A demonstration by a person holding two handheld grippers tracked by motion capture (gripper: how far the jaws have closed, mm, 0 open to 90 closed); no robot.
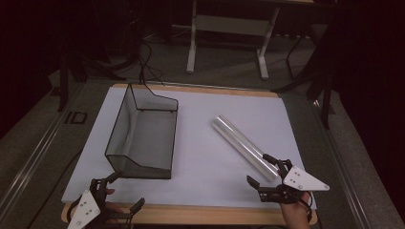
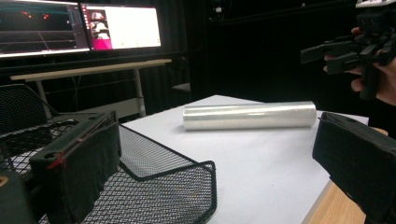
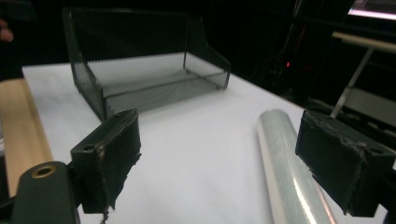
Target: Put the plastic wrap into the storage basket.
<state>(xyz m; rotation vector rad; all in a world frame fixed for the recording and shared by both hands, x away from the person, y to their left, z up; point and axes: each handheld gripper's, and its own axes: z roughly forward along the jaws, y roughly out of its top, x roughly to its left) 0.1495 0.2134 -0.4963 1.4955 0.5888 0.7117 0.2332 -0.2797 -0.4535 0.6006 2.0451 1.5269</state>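
A clear shiny roll (image 1: 243, 145) lies slantwise on the white sheet, right of centre. A black wire-mesh basket (image 1: 143, 138) stands at the left, its high back wall on the left side. My right gripper (image 1: 258, 168) is open at the roll's near end, one jaw on each side and touching nothing. In the right gripper view the roll (image 3: 287, 177) runs just inside the right jaw, with the basket (image 3: 140, 70) beyond. My left gripper (image 1: 128, 189) is open at the basket's near corner. Its view shows the basket (image 2: 159, 177), the roll (image 2: 250, 115) and the right gripper (image 2: 345, 49).
The white sheet (image 1: 205, 157) covers a wooden table whose front edge (image 1: 200, 214) shows between my hands. Monitors (image 2: 79, 25) glow on a desk behind. White desk legs (image 1: 191, 43) and cables (image 1: 145, 67) are on the floor beyond the table.
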